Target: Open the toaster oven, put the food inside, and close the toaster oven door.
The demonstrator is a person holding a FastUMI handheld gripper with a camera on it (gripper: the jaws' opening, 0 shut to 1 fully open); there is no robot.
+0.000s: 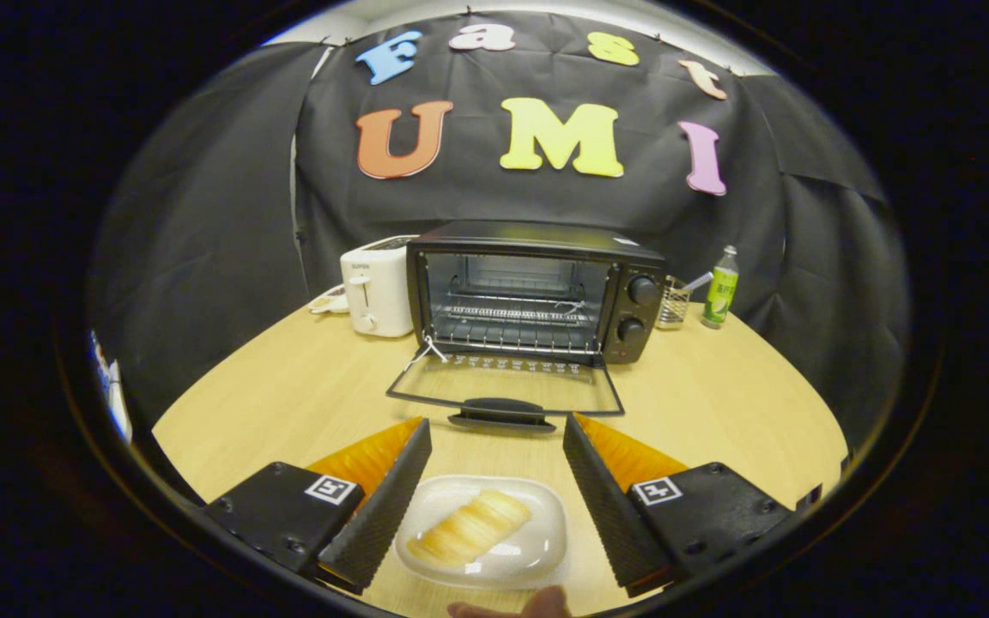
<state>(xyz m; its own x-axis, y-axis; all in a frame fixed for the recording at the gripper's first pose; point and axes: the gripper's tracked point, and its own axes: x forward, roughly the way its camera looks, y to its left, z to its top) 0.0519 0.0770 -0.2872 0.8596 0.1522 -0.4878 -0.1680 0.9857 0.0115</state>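
Round pale wooden table (718, 403), carrying every item in the scene. Black toaster oven (537, 287) with 2 round knobs on its control panel, standing at the far side of the table; its glass door (503, 386) with a black handle is folded down flat toward the fingers, exposing the wire rack inside. White pop-up toaster (374, 296) just beside the oven, on the side away from the knobs; a wire-mesh holder (673, 305) and a green bottle (720, 298) stand on the knob side. White rounded-rectangular ceramic plate (546, 532) bearing a golden, ridged bread roll (469, 528), lying between the 2 ribbed black fingers (494, 502), which are spread wide and grip nothing. A fingertip (537, 605) of a person shows at the plate's near edge.

Risks, as a judgement: the smooth plate rim may slip from the ribbed pads if clamped off-centre, tipping the roll off; the lowered door lies directly ahead, so a low carry could strike its handle.
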